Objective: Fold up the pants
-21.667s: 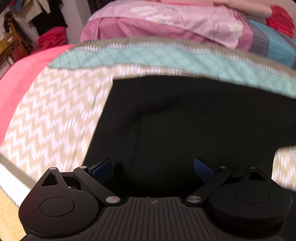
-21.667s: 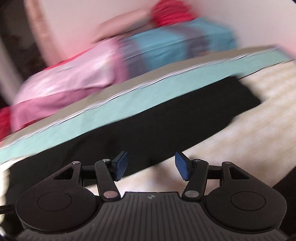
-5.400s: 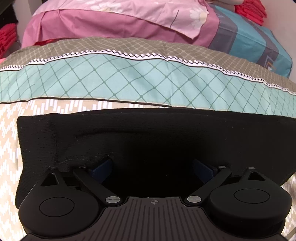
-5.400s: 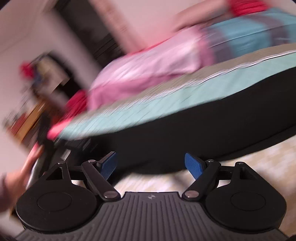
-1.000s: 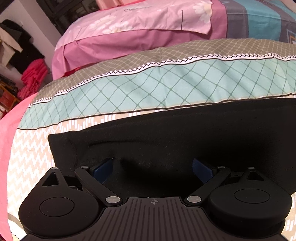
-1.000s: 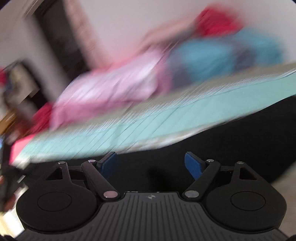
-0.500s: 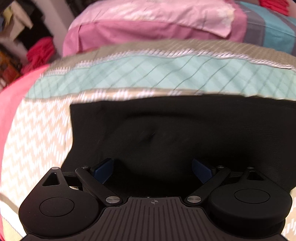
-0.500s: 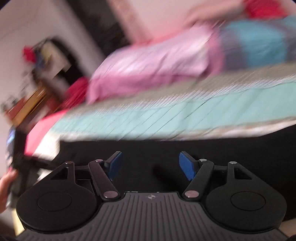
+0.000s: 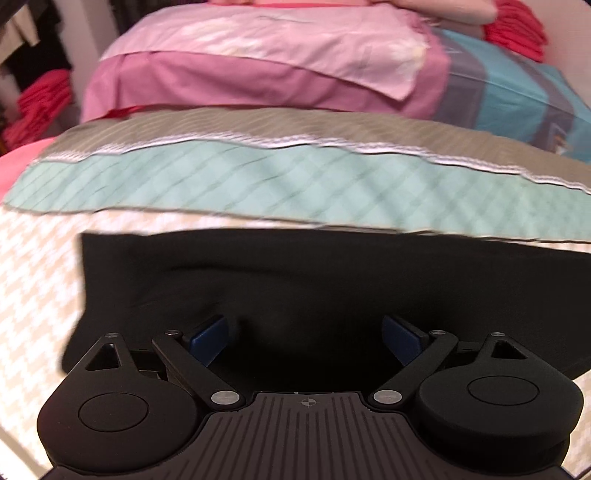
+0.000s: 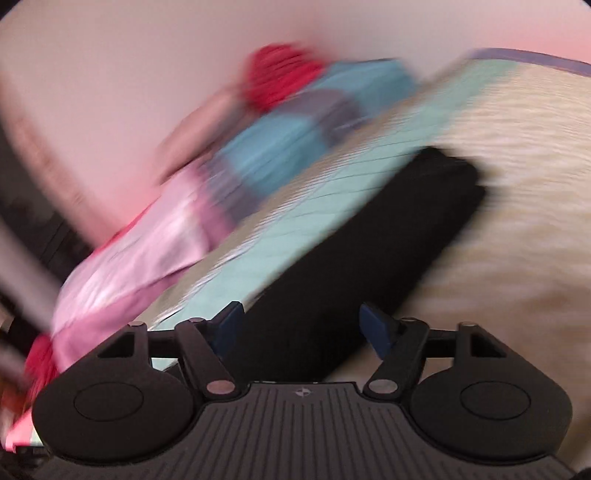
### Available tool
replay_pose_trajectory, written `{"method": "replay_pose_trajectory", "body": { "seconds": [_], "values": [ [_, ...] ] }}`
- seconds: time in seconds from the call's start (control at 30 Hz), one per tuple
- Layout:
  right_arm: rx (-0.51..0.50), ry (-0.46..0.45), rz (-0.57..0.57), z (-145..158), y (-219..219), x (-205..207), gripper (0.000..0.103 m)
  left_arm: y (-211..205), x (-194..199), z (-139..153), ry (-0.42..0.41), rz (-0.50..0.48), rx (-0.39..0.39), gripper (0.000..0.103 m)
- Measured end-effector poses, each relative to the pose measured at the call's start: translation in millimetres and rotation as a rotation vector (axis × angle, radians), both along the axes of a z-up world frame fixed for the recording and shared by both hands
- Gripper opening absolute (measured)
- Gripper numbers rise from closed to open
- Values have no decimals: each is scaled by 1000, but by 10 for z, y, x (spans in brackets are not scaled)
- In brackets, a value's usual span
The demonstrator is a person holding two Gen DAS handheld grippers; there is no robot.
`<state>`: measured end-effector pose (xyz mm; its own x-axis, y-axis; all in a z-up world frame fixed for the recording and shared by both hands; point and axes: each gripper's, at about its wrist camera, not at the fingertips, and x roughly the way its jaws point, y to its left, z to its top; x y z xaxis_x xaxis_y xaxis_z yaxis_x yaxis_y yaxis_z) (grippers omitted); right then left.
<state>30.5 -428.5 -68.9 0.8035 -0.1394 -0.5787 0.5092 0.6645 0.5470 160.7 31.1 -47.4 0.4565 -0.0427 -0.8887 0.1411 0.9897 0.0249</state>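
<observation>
- One pair of black pants (image 9: 295,280) lies flat on the bed as a long folded strip; the right wrist view shows the same strip (image 10: 369,240) running away to a squared end at upper right.
- Two grippers are in view, one per camera, each with two blue pads.
- Left gripper (image 9: 304,334): jaws spread wide, nothing pinched; the pants fill the gap between the pads, and whether the pads touch the cloth cannot be told.
- Right gripper (image 10: 301,326): jaws released and have just been opening a little; the dark strip lies between and beyond the pads, which do not press on it. This view is heavily blurred.
- The bedcover (image 9: 33,280) has a beige zigzag field under the pants, one mint diamond-patterned band (image 9: 295,184) just beyond their far edge, then a grey-brown band.
- Farther back lie one pink pillow (image 9: 258,70) and one blue-and-grey pillow (image 9: 517,92).
- Two heaps of red cloth show: one at upper right (image 9: 517,33), one at far left (image 9: 40,103).
- Nothing lies on top of the pants.
</observation>
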Motion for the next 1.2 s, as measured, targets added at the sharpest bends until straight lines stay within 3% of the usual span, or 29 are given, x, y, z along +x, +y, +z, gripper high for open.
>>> {"method": "replay_pose_trajectory", "body": {
  "seconds": [0.1, 0.23, 0.27, 0.37, 0.4, 0.47, 0.5, 0.57, 0.67, 0.7, 0.73, 0.77, 0.8, 0.83, 0.9, 0.97, 1.0, 1.03, 1.07, 1.13, 1.2],
  "values": [
    [145, 46, -49, -277, -352, -78, 81, -280, 59, -99, 24, -29, -9, 103],
    [254, -15, -12, -442, -596, 97, 88, -481, 104, -312, 76, -29, 35, 103],
    [260, -29, -7, -475, -607, 221, 94, -493, 95, -328, 70, -26, 45, 103],
    [235, -85, -1, -488, -729, 416, 94, -468, 99, -338, 79, -2, 28, 103],
    [228, -103, -2, -478, -752, 432, 92, -454, 103, -344, 84, 5, 22, 103],
    [233, -102, -49, -499, -784, 470, 77, -439, 101, -350, 87, 14, 19, 103],
    [246, -101, -58, -491, -759, 455, 76, -433, 92, -352, 86, 17, 22, 103],
    [268, -113, 64, -493, -624, 449, 74, -448, 75, -360, 85, 27, 38, 103],
    [99, -52, 211, -440, -396, 560, 69, -473, 101, -362, 84, 34, 55, 103],
    [77, -40, 212, -415, -421, 592, 60, -478, 101, -361, 84, 33, 58, 103],
    [101, -28, 162, -427, -525, 609, 28, -487, 113, -365, 84, 31, 59, 103],
    [181, -28, 81, -478, -676, 591, 19, -487, 113, -363, 84, 29, 59, 103],
    [283, -62, 28, -546, -782, 562, 19, -486, 111, -367, 84, 28, 61, 103],
    [303, -66, 14, -564, -778, 554, 21, -484, 113, -366, 83, 27, 66, 103],
    [201, -46, 75, -502, -595, 578, 29, -497, 110, -365, 79, 22, 76, 103],
    [163, -51, 164, -478, -448, 612, 57, -519, 97, -343, 70, 15, 92, 103],
    [148, -59, 179, -460, -422, 636, 60, -539, 90, -333, 63, 9, 105, 103],
    [141, -47, 172, -449, -430, 662, 52, -565, 82, -322, 55, 2, 121, 103],
    [149, -33, 124, -456, -471, 676, 23, -598, 73, -314, 45, -9, 139, 103],
    [230, -42, 48, -522, -561, 655, 19, -660, 67, -306, 27, -32, 172, 103],
    [164, -28, 58, -489, -469, 657, 19, -678, 53, -293, 18, -49, 182, 103]
  ]
}}
